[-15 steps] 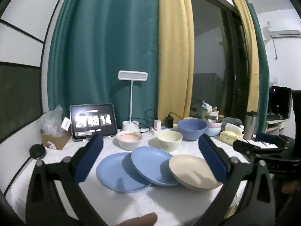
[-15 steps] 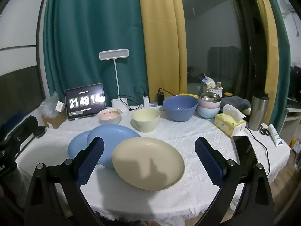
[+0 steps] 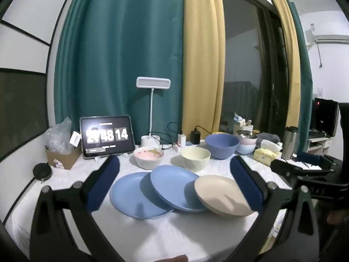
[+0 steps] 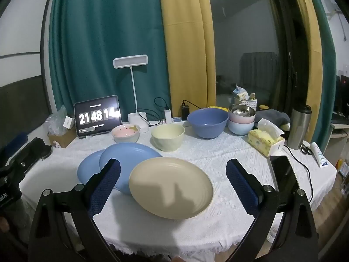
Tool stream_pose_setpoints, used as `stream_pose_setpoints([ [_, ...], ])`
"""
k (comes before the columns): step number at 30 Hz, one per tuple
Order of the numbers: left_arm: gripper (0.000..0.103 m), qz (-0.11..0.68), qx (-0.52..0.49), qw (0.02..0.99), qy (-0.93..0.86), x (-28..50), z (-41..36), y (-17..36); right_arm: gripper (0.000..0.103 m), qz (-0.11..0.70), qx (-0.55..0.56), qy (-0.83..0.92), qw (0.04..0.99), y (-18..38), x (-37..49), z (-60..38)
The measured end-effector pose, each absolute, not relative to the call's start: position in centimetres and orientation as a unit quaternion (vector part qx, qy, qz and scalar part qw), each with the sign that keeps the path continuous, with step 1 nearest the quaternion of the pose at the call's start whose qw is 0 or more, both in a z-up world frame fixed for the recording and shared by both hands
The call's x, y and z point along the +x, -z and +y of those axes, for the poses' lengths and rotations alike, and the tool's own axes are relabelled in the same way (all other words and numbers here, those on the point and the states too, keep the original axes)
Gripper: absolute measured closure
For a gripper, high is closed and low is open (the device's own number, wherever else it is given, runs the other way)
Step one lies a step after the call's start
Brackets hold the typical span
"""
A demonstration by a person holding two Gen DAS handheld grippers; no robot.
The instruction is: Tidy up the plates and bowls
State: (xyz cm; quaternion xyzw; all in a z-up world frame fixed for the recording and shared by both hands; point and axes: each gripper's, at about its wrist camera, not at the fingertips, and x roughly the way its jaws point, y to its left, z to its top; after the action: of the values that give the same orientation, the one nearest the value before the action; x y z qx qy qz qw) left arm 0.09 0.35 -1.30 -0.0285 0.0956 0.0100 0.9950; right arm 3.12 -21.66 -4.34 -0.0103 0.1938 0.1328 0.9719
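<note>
Three plates overlap on the white tablecloth: a beige plate in front, leaning on a blue plate, which lies on another blue plate. Behind them stand a pink bowl, a cream bowl, a large blue bowl and a stack of small bowls. My right gripper is open and empty, held above the beige plate. My left gripper is open and empty, above the plates; the beige plate sits near its right finger.
A tablet clock, desk lamp, tissue box, steel tumbler, phone, scissors and a tube lie around the table. A cardboard box stands at the left. The other gripper shows at the right in the left wrist view.
Both grippers have hardly moved. The plates and bowls stand as before.
</note>
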Motion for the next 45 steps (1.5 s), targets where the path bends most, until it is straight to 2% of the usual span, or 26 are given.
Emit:
stream_pose_setpoints([
  [45, 0.001, 0.099, -0.024, 0.995, -0.008, -0.2, 0.3, 1.3, 0.003, 0.200, -0.001, -0.129, 0.971, 4.9, 3.0, -22.6],
])
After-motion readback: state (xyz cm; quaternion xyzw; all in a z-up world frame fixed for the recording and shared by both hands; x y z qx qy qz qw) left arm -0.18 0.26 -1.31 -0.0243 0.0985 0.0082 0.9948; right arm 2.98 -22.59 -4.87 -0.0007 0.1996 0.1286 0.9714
